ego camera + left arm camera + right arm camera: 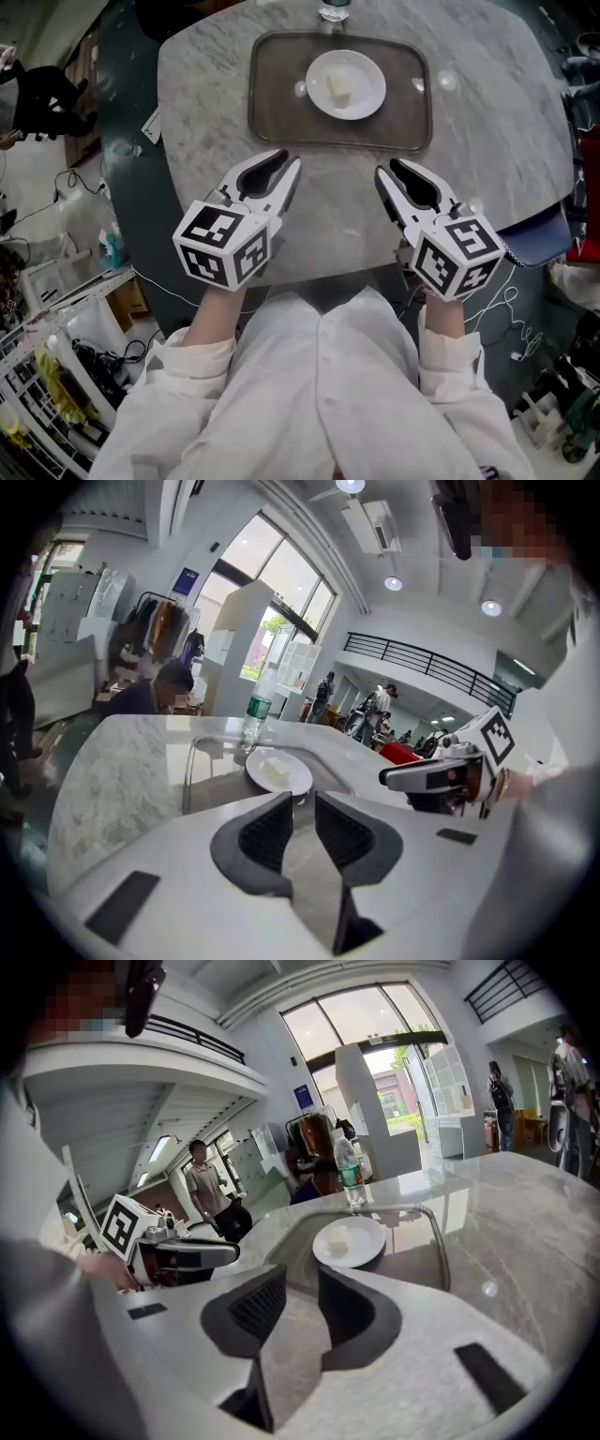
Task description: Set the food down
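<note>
Food [339, 86]: pale, blocky piece, lying near the middle of a round white plate [370, 98]; touched by neither gripper.

Plate: set flat at about the middle of a dark rectangular tray [272, 122] with rounded corners.

Tray: lying on a round, grey-veined marble table [197, 84], on the side far from the person; raised rim plain in both gripper views.

Bottle [334, 11]: clear plastic with a green label, upright on the table just beyond the tray's far edge.

Left gripper [291, 161]: over the near part of the table, just short of the tray's near left corner, pointing toward the tray. Jaws parted by a narrow gap, bare marble showing between the dark ribbed pads [267, 829]; holding nothing. Marker cube [225, 246] at its rear, over the table's near edge.

Right gripper [386, 169]: matching place on the other side, just short of the tray's near right part, well apart from the left gripper. Jaws likewise narrowly parted and empty, plate straight ahead in the right gripper view.

Person: white sleeves [197, 361] and white coat front across the bottom of the head view, a hand behind each marker cube.

Surroundings: dark floor [131, 187]; white wire rack [42, 375] at lower left; blue object [534, 239], possibly a chair seat, by the table's right edge; tall windows [281, 583], a railed balcony [422, 658] and several standing people [202, 1185] far off in the gripper views.
</note>
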`<state>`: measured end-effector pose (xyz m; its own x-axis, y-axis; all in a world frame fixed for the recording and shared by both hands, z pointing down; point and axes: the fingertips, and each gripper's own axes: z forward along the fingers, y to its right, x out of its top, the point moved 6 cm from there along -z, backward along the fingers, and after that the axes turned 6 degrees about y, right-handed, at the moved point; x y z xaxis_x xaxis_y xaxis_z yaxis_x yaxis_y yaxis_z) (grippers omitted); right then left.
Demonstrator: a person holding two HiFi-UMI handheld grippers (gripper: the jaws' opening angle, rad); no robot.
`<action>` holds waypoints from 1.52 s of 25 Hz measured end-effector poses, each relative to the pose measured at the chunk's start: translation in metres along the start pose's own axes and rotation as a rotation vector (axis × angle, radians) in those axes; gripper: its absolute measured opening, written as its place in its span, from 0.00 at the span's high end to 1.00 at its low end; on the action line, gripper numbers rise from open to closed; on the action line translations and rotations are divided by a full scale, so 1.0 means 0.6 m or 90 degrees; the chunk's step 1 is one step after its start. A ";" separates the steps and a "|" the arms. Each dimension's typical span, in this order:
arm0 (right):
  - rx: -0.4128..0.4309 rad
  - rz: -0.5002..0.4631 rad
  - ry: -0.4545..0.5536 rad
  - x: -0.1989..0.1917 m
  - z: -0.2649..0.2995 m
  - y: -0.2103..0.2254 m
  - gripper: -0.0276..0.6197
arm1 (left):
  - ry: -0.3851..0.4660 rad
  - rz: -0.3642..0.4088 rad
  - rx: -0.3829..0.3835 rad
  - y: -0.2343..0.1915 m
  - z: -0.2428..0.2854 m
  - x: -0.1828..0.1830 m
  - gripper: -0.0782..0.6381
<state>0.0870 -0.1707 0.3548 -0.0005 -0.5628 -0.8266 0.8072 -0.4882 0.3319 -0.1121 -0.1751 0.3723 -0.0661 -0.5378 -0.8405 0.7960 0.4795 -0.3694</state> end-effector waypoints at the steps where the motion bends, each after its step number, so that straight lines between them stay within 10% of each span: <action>1: 0.000 -0.013 0.008 0.003 -0.014 -0.014 0.81 | 0.008 0.009 -0.013 0.012 -0.011 0.005 0.78; 12: 0.037 -0.074 0.104 0.033 -0.123 -0.155 0.93 | 0.089 0.070 -0.125 0.111 -0.127 0.027 0.82; 38: 0.130 -0.176 0.121 0.049 -0.181 -0.173 0.95 | 0.106 0.050 -0.167 0.245 -0.142 0.012 0.85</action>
<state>0.0675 -0.0639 0.2469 -0.0775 -0.2674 -0.9605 0.6575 -0.7379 0.1523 -0.0470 -0.0495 0.2782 -0.1252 -0.3823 -0.9155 0.6212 0.6893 -0.3728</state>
